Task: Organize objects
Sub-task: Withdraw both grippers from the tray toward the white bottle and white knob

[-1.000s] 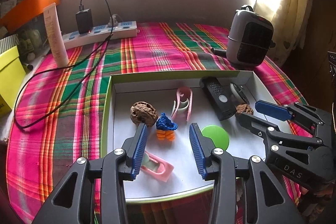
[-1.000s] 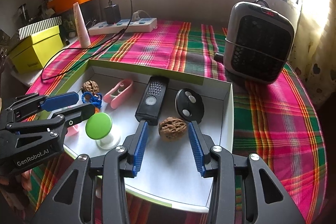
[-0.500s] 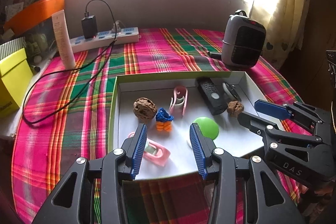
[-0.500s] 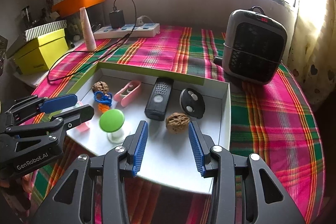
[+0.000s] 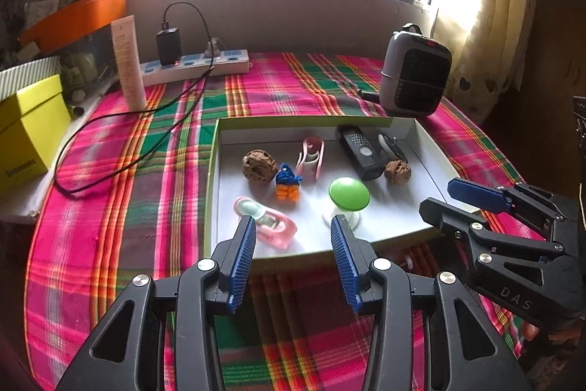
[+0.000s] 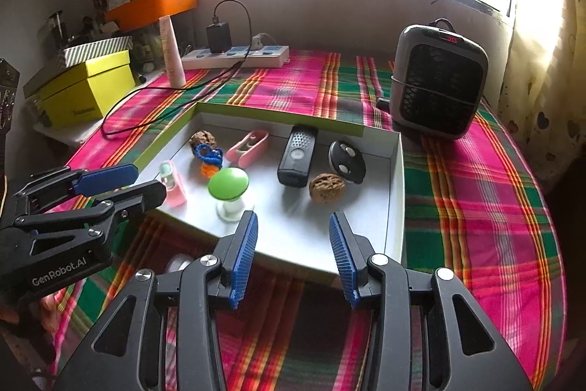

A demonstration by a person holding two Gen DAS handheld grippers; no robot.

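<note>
We hold both tongs wide and empty; right tongs (image 6: 293, 244) sit nearer the walnut (image 6: 327, 188), straight ahead in the tray (image 6: 397, 193).

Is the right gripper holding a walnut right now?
No, the right gripper has its jaws open and empty, short of the walnut in the tray.

walnuts (image 5: 259, 165) in tray (image 5: 426, 149)
</note>
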